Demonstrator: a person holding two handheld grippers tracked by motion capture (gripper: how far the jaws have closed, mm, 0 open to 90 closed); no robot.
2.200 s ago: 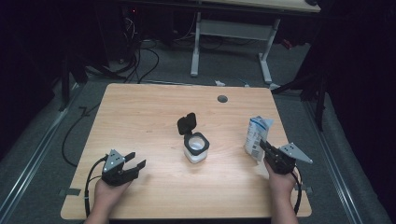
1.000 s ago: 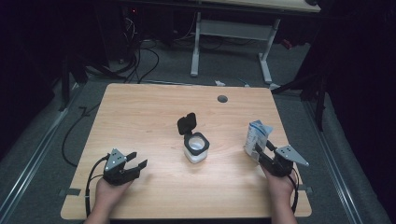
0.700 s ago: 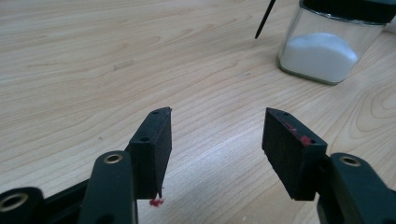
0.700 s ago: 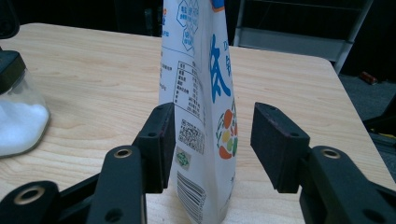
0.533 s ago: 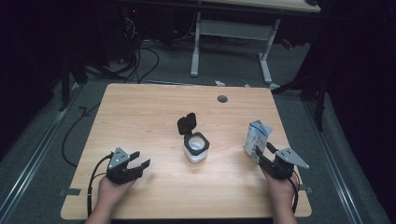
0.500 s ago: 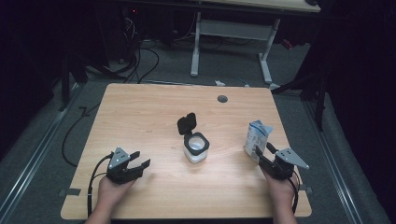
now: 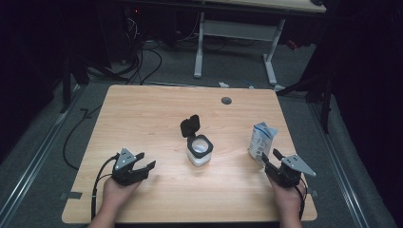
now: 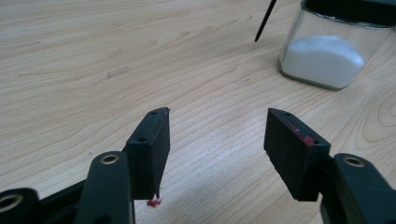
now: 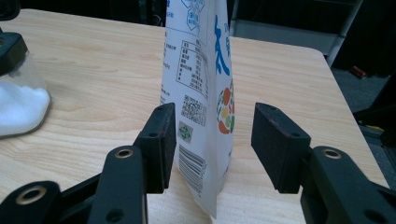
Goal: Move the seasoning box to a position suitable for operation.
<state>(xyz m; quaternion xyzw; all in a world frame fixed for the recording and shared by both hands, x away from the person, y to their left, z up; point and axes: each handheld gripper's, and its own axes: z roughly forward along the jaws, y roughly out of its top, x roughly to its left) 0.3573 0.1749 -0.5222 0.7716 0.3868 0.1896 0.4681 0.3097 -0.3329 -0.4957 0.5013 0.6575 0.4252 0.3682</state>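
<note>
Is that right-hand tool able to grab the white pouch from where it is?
Probably yes: the right tool is open, its jaws stand either side of the upright pouch, and nothing lies between them.

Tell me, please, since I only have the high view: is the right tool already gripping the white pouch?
Observer: No. In the right gripper view the right tool is open, with the pouch standing upright between its jaws and a gap visible on the right side.
Operator: Thank you. Does the jar hold anything?
Observer: Yes, the glass jar holds a mound of white powder, seen through its wall in the left gripper view.
Operator: And is the left tool holding anything?
Observer: No, the left tool is open over bare wooden table, short of the jar.
</note>
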